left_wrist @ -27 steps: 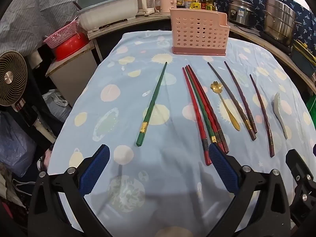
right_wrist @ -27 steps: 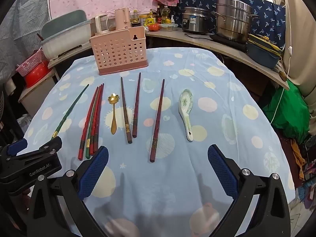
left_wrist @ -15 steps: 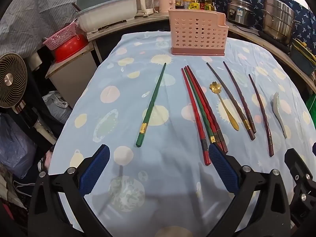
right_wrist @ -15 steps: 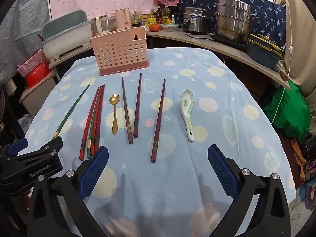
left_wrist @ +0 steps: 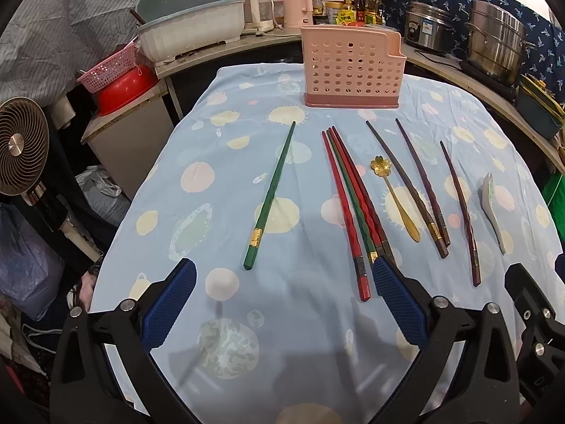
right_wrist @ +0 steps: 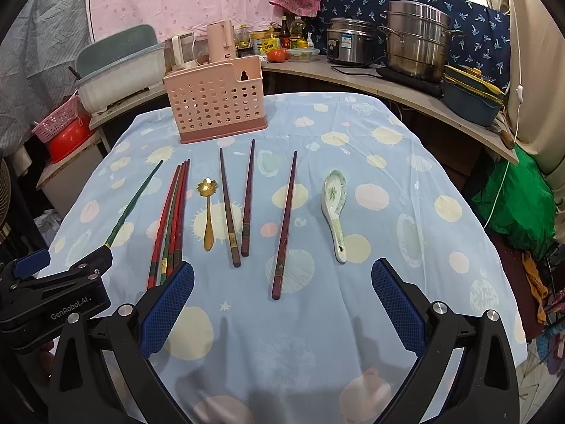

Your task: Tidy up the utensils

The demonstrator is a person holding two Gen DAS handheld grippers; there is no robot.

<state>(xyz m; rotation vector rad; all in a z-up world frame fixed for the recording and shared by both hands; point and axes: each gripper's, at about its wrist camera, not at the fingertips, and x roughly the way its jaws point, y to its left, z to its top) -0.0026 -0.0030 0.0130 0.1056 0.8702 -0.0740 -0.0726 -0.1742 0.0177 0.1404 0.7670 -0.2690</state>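
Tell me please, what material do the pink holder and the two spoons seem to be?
Holder: likely matte moulded plastic, with regular round holes. Gold spoon: probably metal, shiny, with a thin flower-shaped bowl. White spoon: likely glazed ceramic, glossy and thick, with a green pattern; melamine is possible.

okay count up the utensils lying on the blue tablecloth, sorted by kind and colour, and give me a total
Green chopsticks: 2, one alone, one in the red bundle
Red chopsticks: 2
Dark brown chopsticks: 3
Gold flower spoon: 1
Ceramic soup spoon: 1
Total: 9 utensils, none yet in the pink holder
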